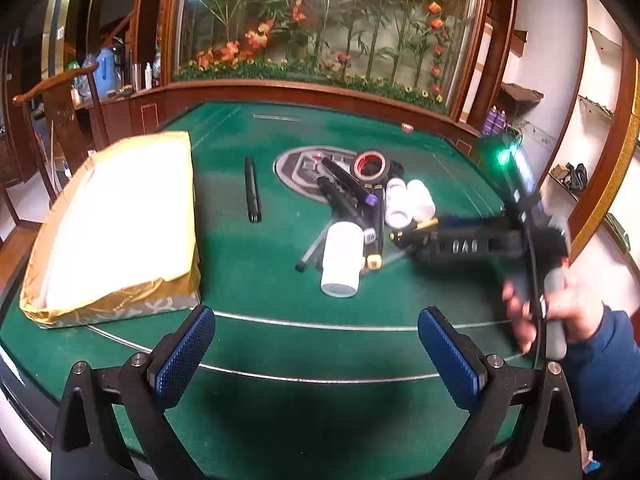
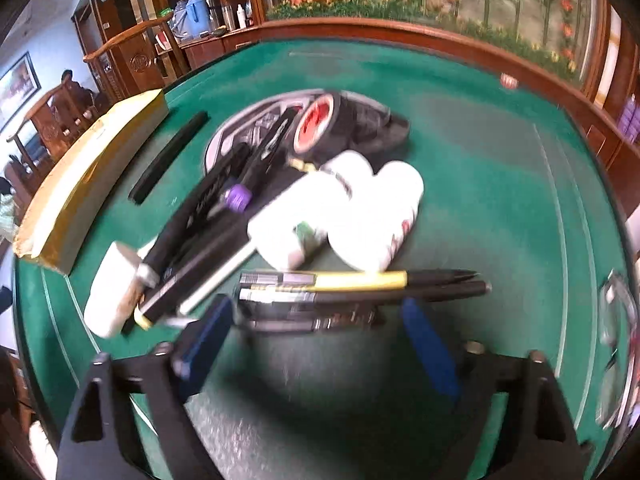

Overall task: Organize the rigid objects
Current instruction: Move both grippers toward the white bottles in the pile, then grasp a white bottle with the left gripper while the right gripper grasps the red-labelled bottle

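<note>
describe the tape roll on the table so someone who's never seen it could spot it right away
On the green table, find the clutter pile at its centre. At the pile's far end sits the tape roll, a black ring with a red core; the white bottles and pens nearby are all long shapes.

Worktop (image 1: 280, 344): round, covered in green felt marked with pale curved lines; a dark emblem (image 1: 298, 168) is set at its centre. Wooden rail (image 1: 304, 90): curved, seen along the far edge. Glass panel (image 1: 320, 20): backed with artificial bamboo stems and orange and red flowers. Carved wooden chair (image 1: 60, 100): placed at the left. Blue jug (image 1: 106, 68) and small bottles: seen on a sideboard behind. White wall shelves (image 1: 600, 108): mounted at the right.
</note>
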### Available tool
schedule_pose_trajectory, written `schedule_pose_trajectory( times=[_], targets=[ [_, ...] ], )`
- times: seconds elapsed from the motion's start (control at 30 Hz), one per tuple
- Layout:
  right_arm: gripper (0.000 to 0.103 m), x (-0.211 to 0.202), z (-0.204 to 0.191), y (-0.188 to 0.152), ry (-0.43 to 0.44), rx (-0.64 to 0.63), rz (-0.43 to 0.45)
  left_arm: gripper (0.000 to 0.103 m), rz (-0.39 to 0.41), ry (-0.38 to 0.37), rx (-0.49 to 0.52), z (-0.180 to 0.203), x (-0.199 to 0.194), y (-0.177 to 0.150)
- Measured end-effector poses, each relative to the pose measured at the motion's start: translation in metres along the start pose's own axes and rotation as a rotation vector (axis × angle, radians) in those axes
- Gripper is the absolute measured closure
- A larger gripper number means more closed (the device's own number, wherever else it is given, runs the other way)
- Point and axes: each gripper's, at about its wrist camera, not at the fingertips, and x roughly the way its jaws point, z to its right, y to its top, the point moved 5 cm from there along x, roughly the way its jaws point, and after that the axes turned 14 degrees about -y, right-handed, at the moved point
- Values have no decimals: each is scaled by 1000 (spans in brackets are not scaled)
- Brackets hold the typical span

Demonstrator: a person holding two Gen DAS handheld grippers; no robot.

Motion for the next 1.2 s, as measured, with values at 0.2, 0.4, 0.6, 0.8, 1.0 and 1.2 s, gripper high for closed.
schedule_pose_trajectory(
  times=[0.2,0.4,0.6,0.8,1.0,1.2],
  targets=[
    [24,-34,20,4,56,66,139,1,-44,-39,31,13,27,6],
    [23,-54,44,13,117,183,202,14,-108,-48,21,15,60,24],
    [23,-70,62,16,150,252,242,37,-176,-29,6,7,93,36],
    [49,-54,67,15,175,290,164,44,-183,-32,-6,5,110,39],
    [50,-22,80,8,160,363,56,69,-202,-48,33,11,107,29],
    [50,-13,77,15,208,397,-7,69,-204,-54,32,11,91,19]
  ],
)
